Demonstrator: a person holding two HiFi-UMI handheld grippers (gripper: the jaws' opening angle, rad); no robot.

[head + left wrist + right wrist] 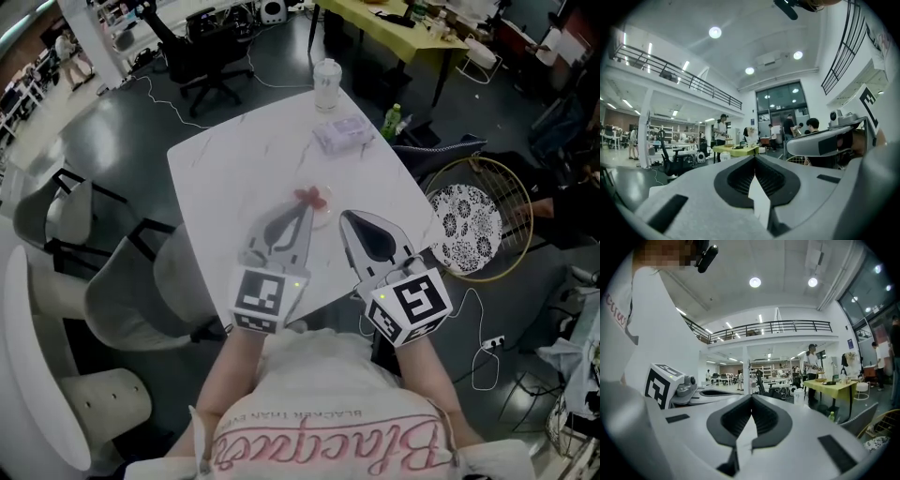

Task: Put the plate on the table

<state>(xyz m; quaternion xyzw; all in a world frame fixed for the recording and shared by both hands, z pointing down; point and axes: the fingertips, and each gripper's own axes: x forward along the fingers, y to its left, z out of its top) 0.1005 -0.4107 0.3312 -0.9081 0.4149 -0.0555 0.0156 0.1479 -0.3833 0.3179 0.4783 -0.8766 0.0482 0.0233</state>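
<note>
A black-and-white patterned plate (466, 228) stands tilted in a gold wire basket (511, 187) on the floor, to the right of the white marble table (234, 159). The plate's edge (876, 442) also shows low at the right of the right gripper view. My left gripper (306, 202) (755, 158) hovers over the table's near part, shut and empty, its tip by a small clear dish with a red thing (314, 199). Beside it, my right gripper (344, 217) (751, 397) is shut with nothing between its jaws.
A pack of tissues (342, 133) and a white cup (327, 84) sit at the table's far side. A green bottle (394, 120) stands beyond the right edge. Pale chairs (131, 291) crowd the left, and a black office chair (211, 61) and a yellow table (394, 28) stand behind.
</note>
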